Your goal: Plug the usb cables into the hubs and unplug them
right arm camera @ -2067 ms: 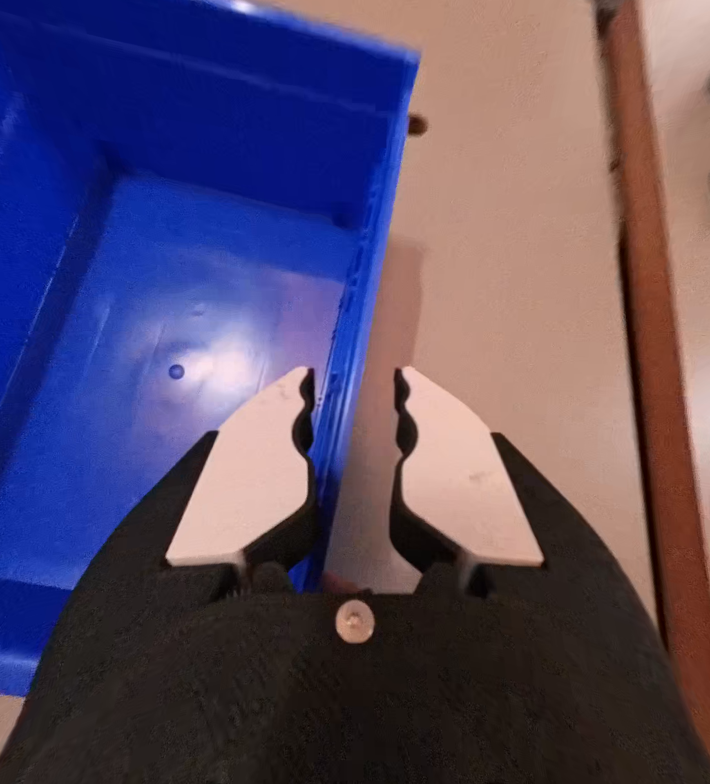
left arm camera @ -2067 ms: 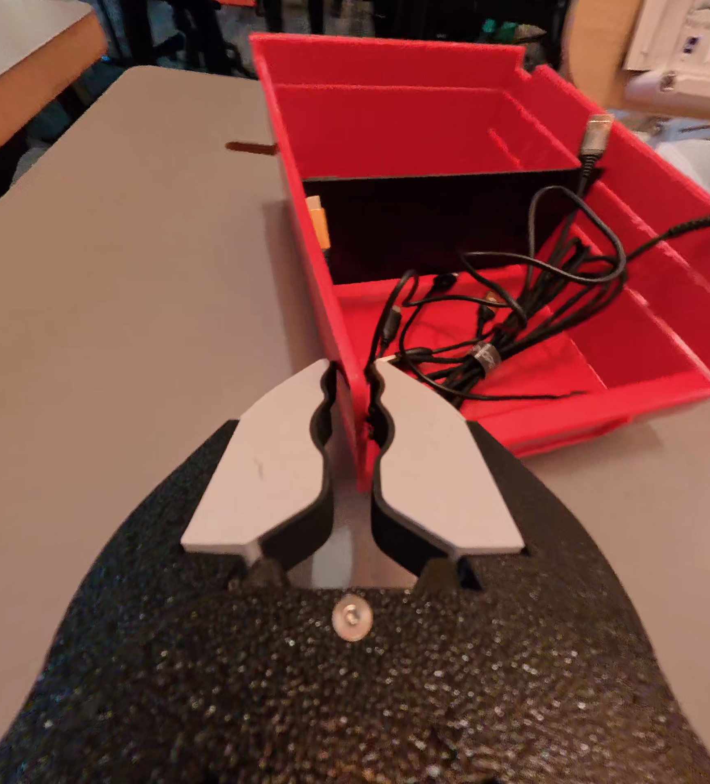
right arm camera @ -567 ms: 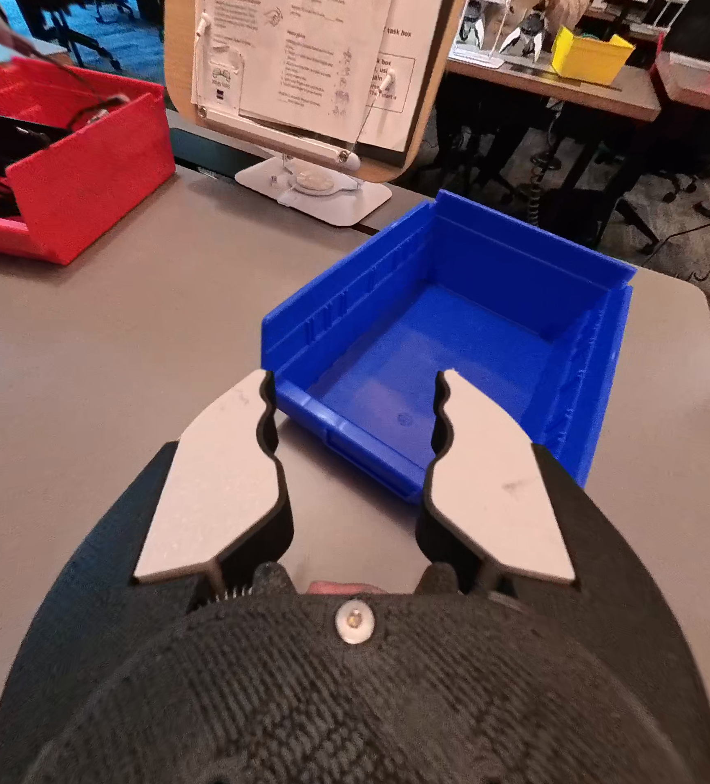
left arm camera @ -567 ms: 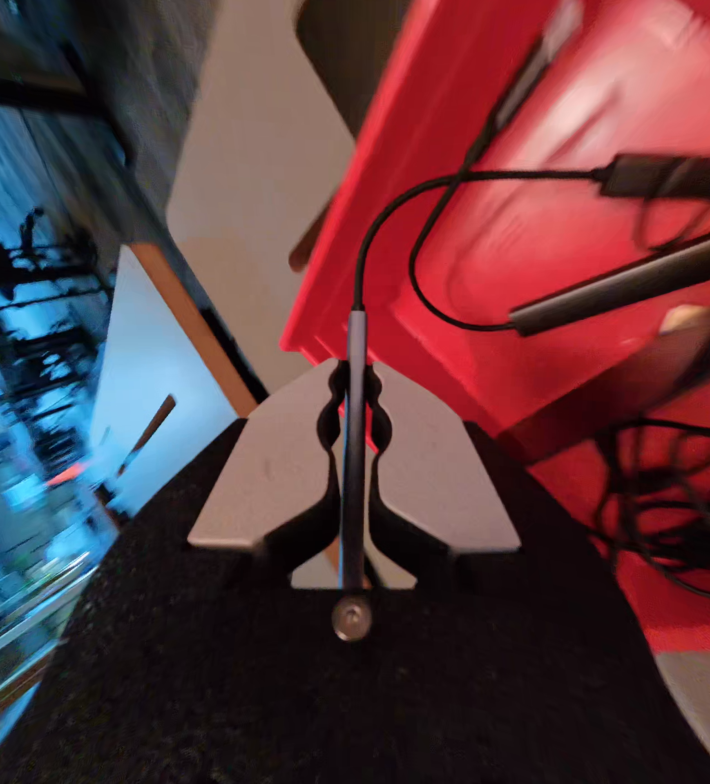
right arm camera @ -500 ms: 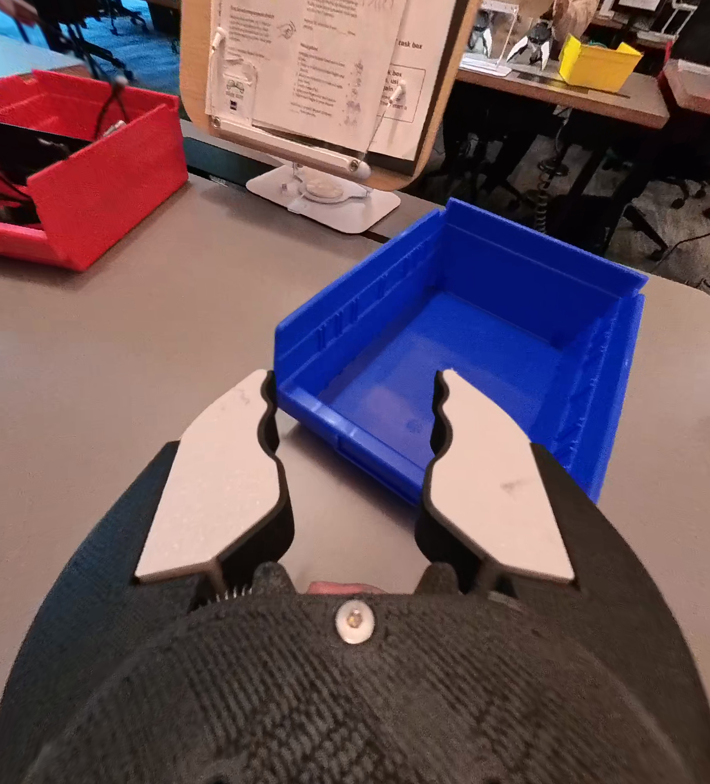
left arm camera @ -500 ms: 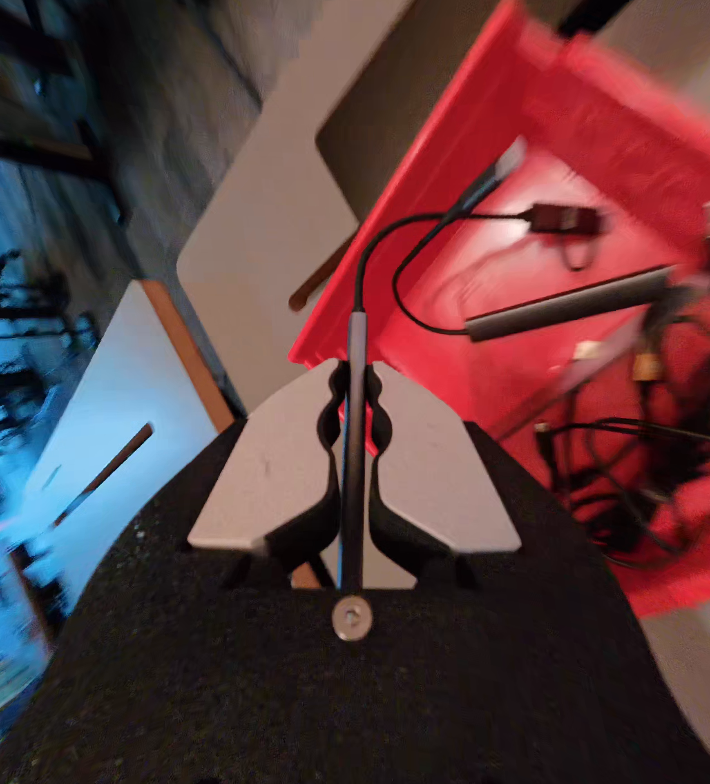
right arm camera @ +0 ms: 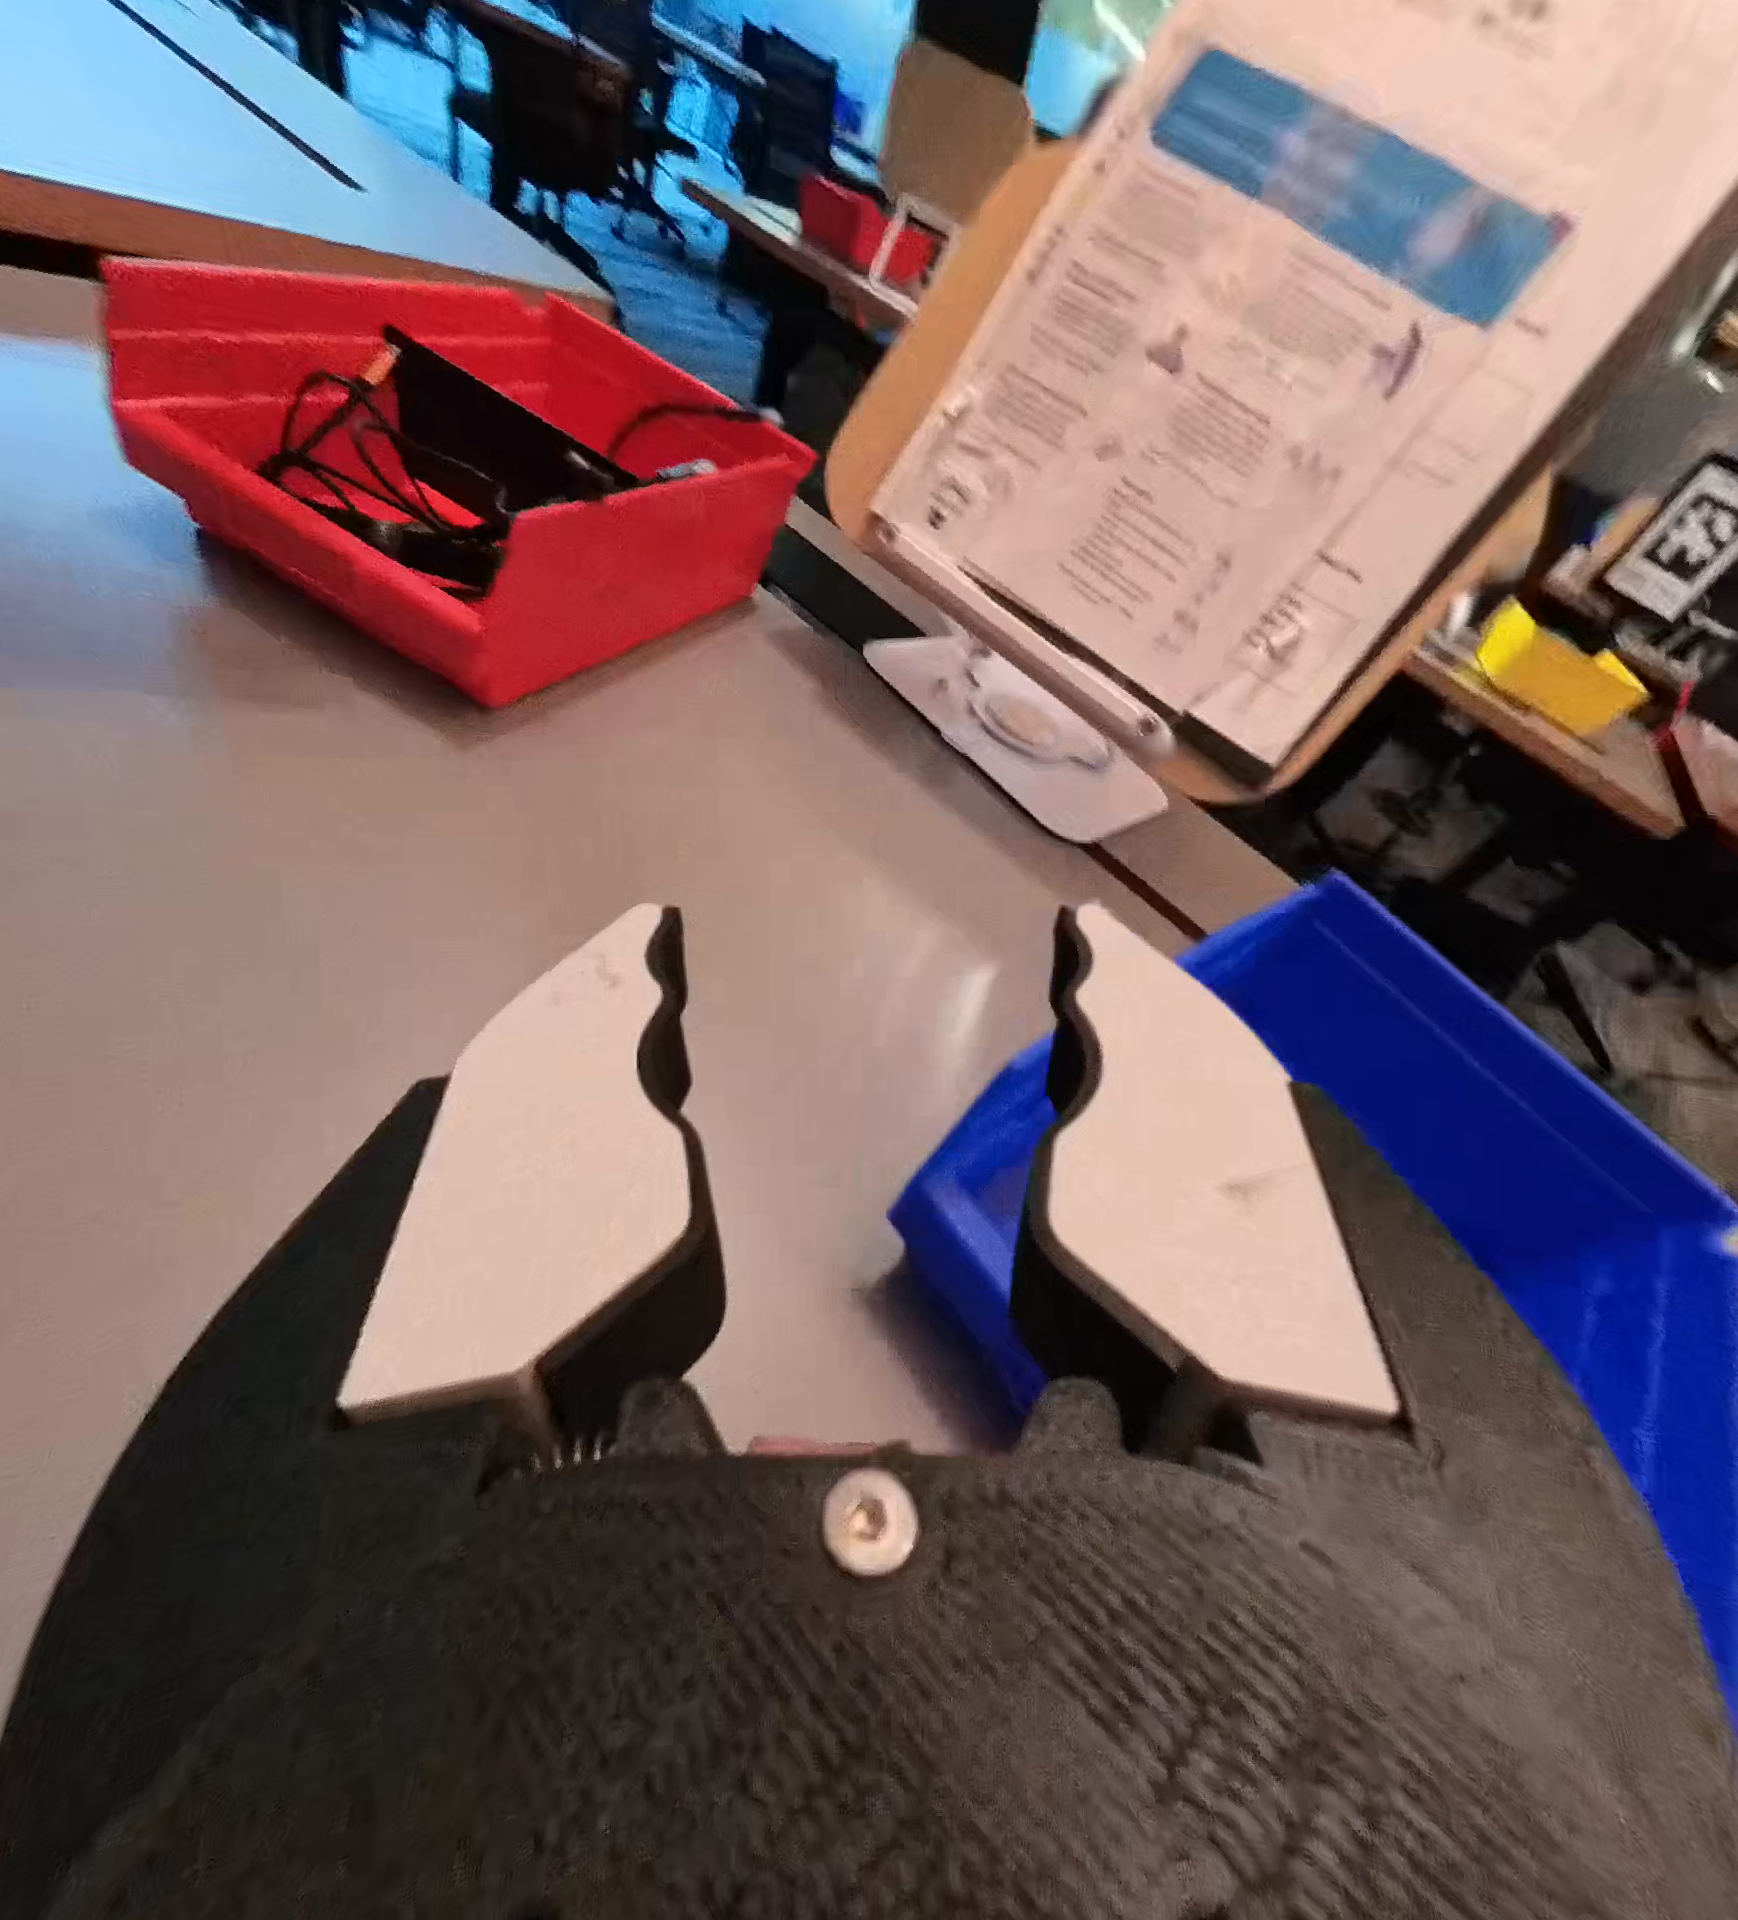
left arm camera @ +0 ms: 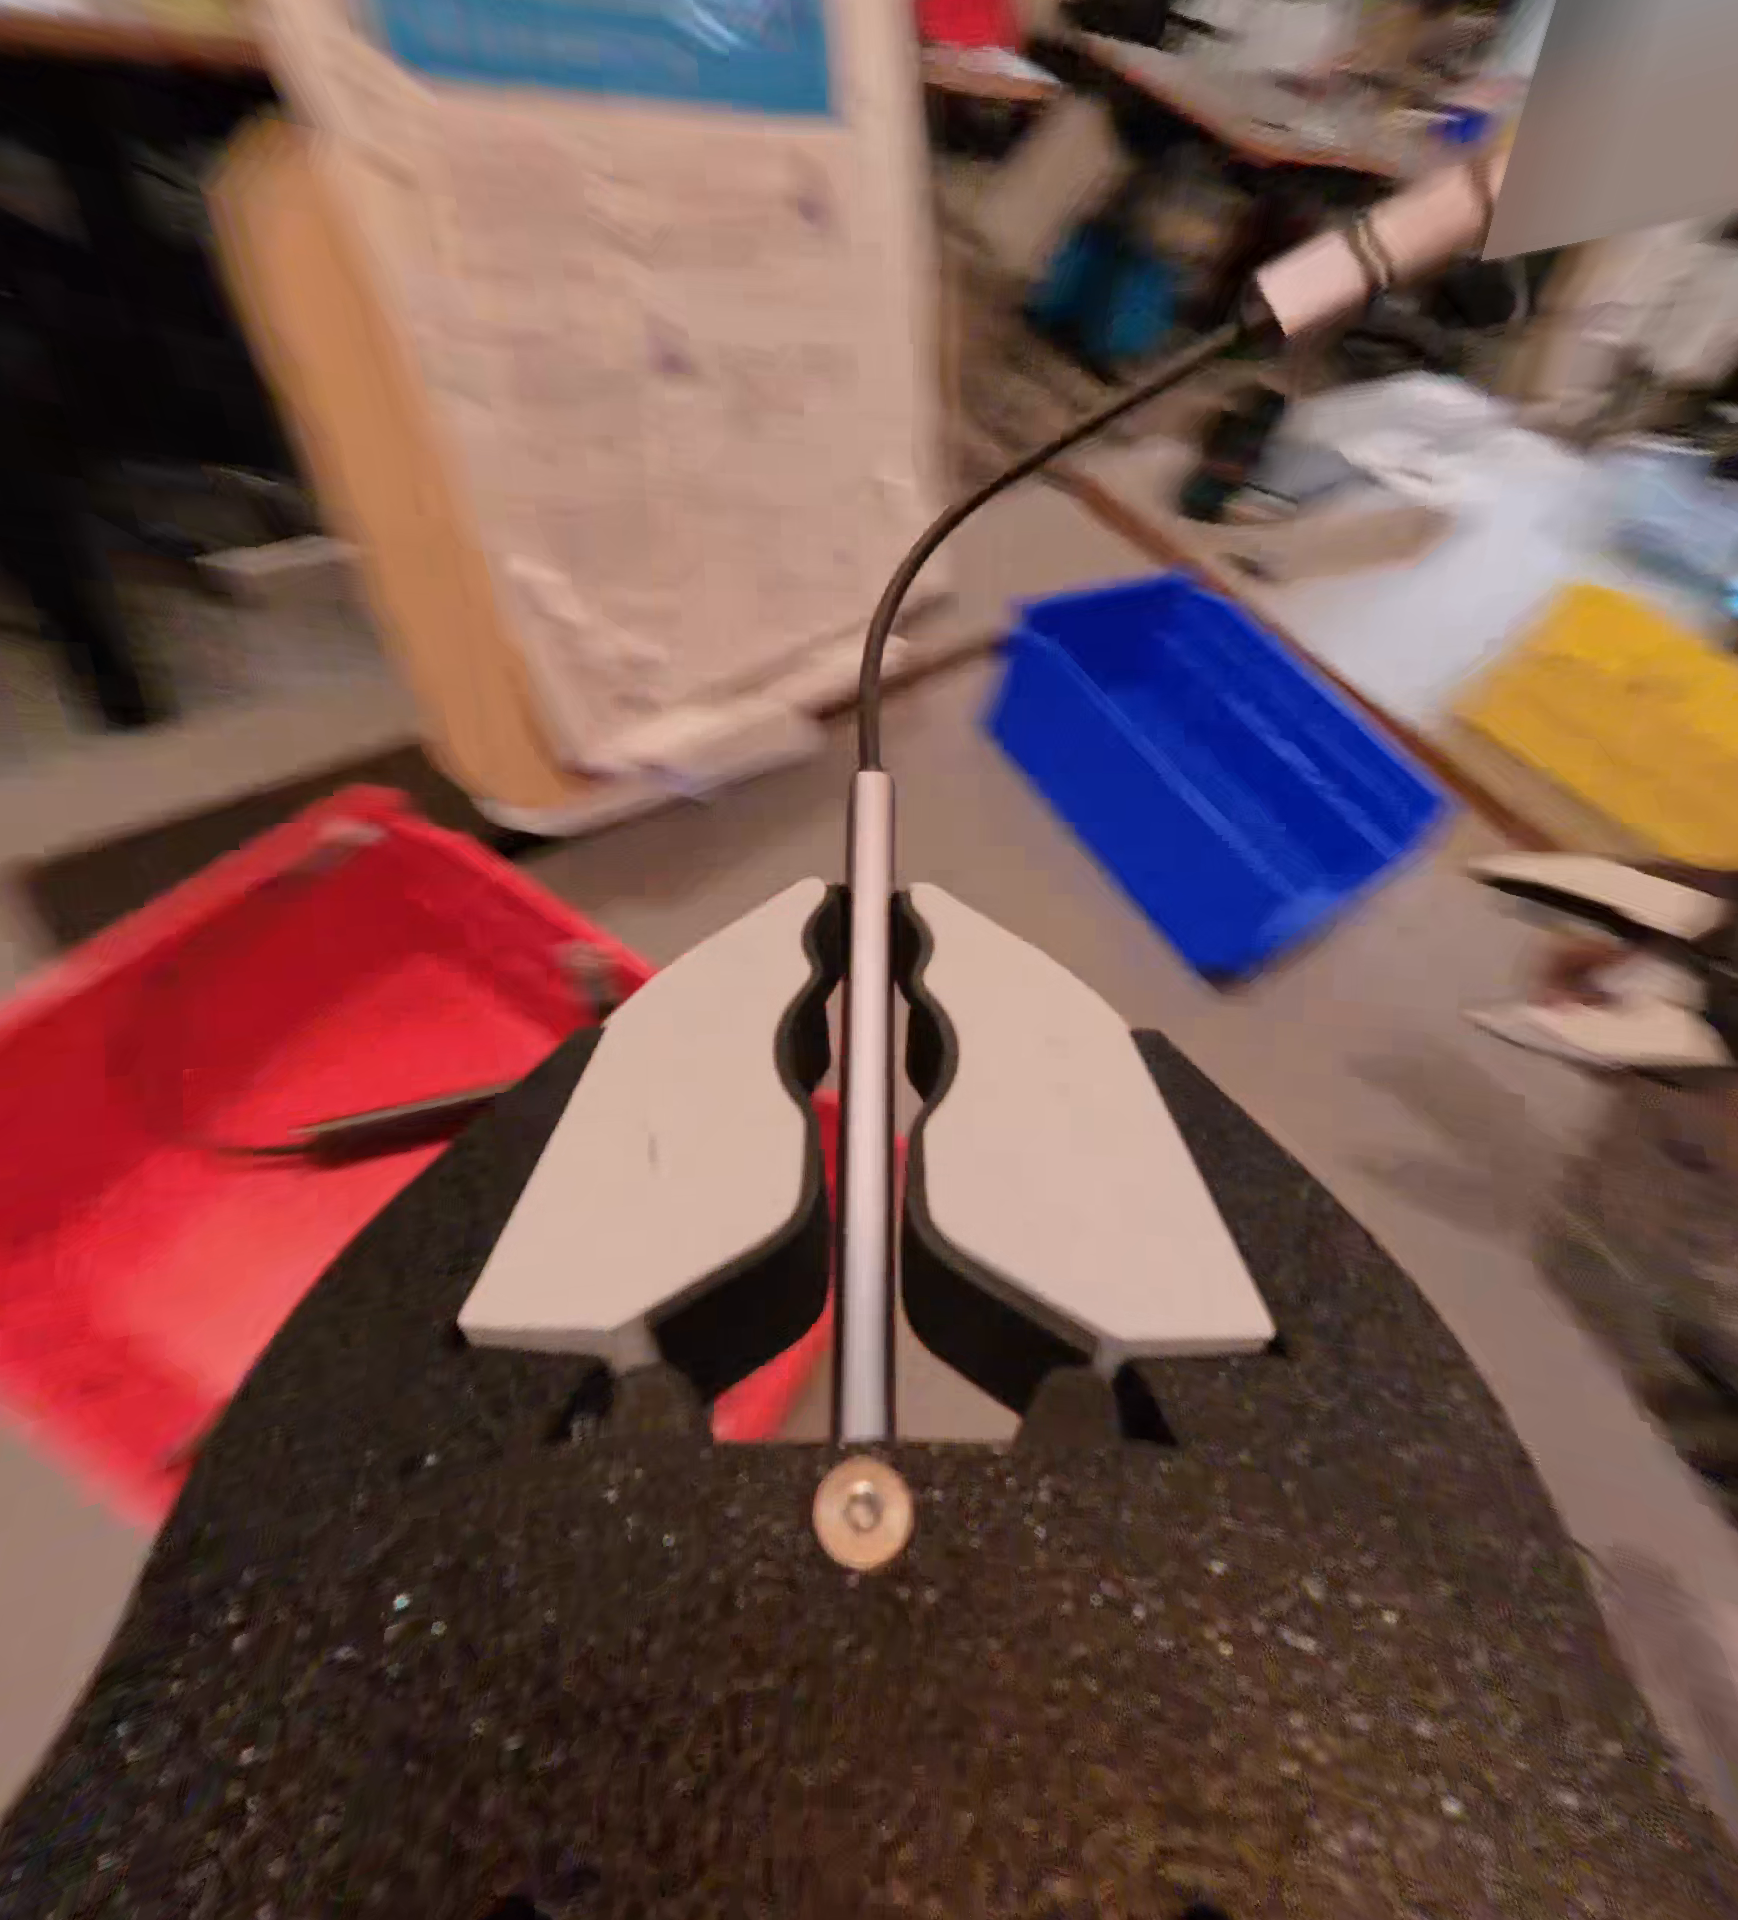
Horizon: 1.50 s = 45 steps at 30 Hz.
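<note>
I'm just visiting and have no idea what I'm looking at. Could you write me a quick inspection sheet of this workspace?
Surface: grey table, mostly bare.
Job's things: slim silver bar-shaped USB hub clamped edge-on in the left tongs; open red plastic bin holding a black divider and cables.
Clutter: open blue plastic bin, nothing seen in the part of it that shows.
Grippers: left tongs shut on the hub; right tongs open, holding nothing.
Cables: hub's black lead curving up to a silver plug; tangled black cables in the red bin.
Surroundings: paper sheets on a tilted stand; yellow bin on another table.

Printed sheets [right arm camera: 1249,416] on stand: text blurred, unreadable.
</note>
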Each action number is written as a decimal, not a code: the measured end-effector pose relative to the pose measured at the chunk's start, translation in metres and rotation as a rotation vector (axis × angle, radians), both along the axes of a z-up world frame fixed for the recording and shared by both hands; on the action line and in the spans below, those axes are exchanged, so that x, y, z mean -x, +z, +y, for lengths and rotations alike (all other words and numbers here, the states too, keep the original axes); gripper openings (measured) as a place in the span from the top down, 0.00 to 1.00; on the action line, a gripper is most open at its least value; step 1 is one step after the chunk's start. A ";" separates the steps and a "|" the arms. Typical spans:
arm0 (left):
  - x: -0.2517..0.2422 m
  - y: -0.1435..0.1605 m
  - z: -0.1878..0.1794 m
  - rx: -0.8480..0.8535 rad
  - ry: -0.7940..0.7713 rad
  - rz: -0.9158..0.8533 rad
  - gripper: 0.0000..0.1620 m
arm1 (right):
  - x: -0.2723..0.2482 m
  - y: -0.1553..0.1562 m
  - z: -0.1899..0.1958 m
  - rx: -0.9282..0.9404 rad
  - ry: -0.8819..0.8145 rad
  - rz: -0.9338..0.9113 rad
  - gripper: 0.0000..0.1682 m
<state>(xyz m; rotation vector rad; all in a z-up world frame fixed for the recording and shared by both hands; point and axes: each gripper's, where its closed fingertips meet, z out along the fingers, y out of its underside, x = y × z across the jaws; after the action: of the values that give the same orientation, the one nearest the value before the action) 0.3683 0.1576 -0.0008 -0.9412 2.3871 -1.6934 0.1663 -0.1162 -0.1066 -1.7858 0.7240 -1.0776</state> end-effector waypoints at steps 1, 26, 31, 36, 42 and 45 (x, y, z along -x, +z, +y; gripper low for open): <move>0.020 -0.011 -0.016 0.029 -0.098 0.056 0.95 | 0.004 0.002 0.014 -0.015 0.063 -0.025 0.60; 0.233 -0.182 -0.171 -0.007 -0.941 0.875 0.95 | 0.027 -0.068 0.103 0.148 0.472 -0.006 0.79; 0.246 -0.171 -0.161 -0.026 -1.046 0.877 0.95 | 0.035 -0.061 0.110 0.212 0.505 -0.085 0.79; 0.253 -0.157 -0.155 -0.024 -1.102 0.822 0.95 | 0.045 -0.047 0.128 0.101 0.558 -0.113 0.85; 0.248 -0.152 -0.154 0.007 -1.072 0.770 0.95 | 0.043 -0.044 0.131 -0.057 0.533 -0.044 0.85; 0.234 -0.147 -0.160 0.062 -0.990 0.640 0.93 | 0.032 -0.040 0.124 -0.167 0.474 -0.015 0.85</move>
<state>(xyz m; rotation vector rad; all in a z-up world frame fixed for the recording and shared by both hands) 0.1342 -0.0024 -0.1481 -0.2778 3.6575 -1.8870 0.1338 0.0080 -0.1469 -1.6873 0.3404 -0.6901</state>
